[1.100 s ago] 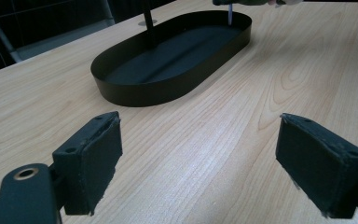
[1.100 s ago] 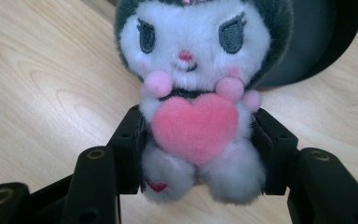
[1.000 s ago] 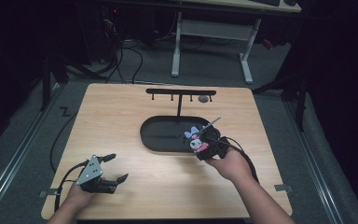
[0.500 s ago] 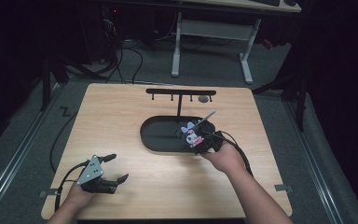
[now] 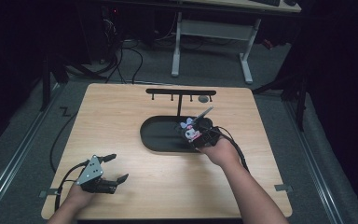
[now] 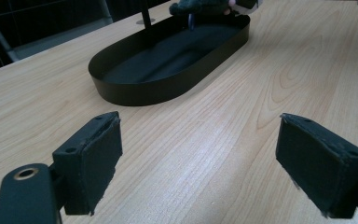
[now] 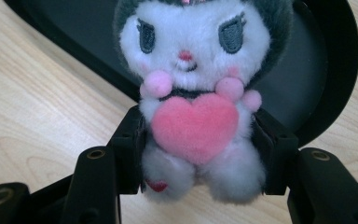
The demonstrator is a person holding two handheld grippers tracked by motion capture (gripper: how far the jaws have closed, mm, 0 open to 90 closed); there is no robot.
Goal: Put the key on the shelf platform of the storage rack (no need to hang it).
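A small plush toy (image 7: 196, 93), white-faced with a dark hood and a pink heart on its chest, sits squeezed between the jaws of my right gripper (image 7: 198, 154), which is shut on its lower body. In the high view the plush toy (image 5: 189, 130) hangs over the right end of the black oval tray (image 5: 161, 135), with my right gripper (image 5: 199, 136) just above the tray's rim. My left gripper (image 5: 114, 168) rests open near the table's front left, nothing between its pads (image 6: 93, 158). The tray (image 6: 168, 65) lies ahead of it.
A black T-shaped rack (image 5: 181, 93) with small hooks stands behind the tray, a small grey disc (image 5: 203, 99) hanging under its right end. Cables trail from both grippers. The wooden table (image 5: 121, 121) is ringed by a dark floor and desk legs behind.
My right gripper has carried the plush toy to the left and slightly away, from beside the tray to over its right end. The left gripper has stayed put.
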